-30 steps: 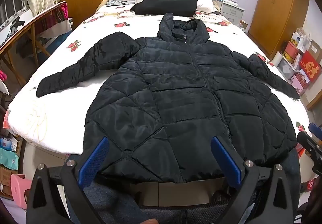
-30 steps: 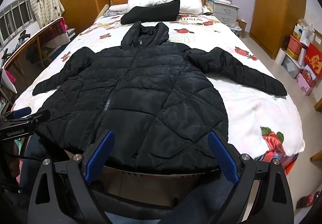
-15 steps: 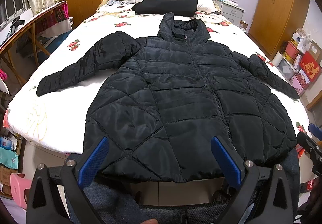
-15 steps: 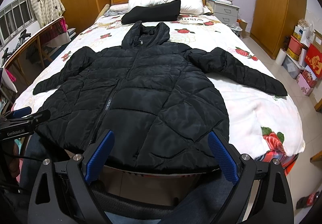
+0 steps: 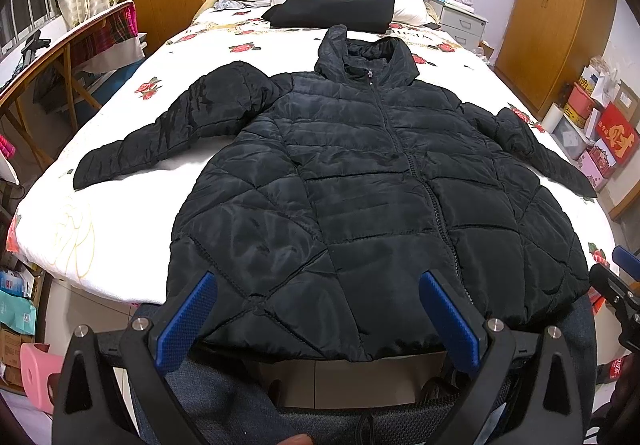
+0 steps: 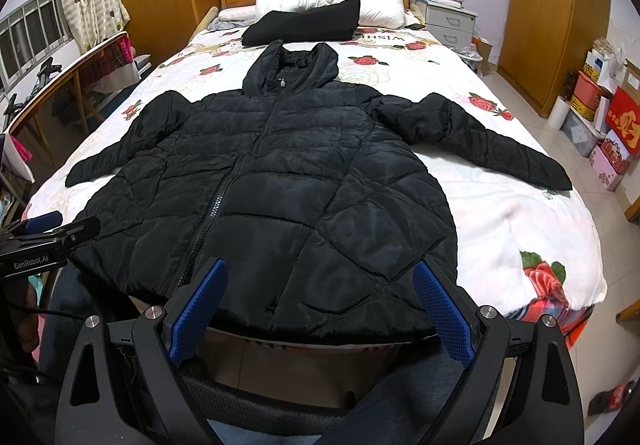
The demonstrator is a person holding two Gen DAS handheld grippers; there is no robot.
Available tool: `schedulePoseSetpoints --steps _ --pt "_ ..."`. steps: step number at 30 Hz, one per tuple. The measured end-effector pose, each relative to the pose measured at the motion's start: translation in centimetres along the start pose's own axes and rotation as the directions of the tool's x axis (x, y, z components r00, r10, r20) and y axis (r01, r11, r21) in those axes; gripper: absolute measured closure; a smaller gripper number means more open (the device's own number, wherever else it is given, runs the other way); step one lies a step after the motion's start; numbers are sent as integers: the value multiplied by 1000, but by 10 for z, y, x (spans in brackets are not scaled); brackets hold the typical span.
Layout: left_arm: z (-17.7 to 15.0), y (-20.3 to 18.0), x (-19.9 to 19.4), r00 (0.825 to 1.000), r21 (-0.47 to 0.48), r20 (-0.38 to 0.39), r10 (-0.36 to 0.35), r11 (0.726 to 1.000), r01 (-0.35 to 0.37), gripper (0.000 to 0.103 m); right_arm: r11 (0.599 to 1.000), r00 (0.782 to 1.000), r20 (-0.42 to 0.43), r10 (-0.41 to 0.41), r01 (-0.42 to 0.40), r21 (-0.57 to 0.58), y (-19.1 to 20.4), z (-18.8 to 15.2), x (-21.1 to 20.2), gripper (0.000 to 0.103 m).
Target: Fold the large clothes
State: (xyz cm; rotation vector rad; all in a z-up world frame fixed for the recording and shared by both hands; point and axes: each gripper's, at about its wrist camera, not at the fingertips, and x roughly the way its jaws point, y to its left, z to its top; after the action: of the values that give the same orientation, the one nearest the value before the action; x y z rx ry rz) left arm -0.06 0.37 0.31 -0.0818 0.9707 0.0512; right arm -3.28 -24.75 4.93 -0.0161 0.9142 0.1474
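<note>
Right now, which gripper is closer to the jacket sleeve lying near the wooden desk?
Left. The left gripper hangs open over the jacket hem on that sleeve's side; the right gripper sits toward the other sleeve.

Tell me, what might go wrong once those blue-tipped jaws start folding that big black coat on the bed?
Three things, likely:
1. The black quilted puffer jacket looks shiny and puffy, so folds may slide or spring open.
2. Its hem overhangs the foot of the floral-sheeted bed; a tug toward the person could drag it off.
3. The left gripper and right gripper, both open, are near each other and could collide while crossing sleeves.
</note>
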Motion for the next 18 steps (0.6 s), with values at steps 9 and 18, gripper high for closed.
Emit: schedulePoseSetpoints --steps 9,18 --pt "0 -1 1 1000 1 0 0 1000 0 1 1000 1000 -1 0 0 1 0 0 0 9" --pt "-1 -4 2 1000 0 0 1 1000 -1 1 1000 1000 -1 0 0 0 0 0 0 9"
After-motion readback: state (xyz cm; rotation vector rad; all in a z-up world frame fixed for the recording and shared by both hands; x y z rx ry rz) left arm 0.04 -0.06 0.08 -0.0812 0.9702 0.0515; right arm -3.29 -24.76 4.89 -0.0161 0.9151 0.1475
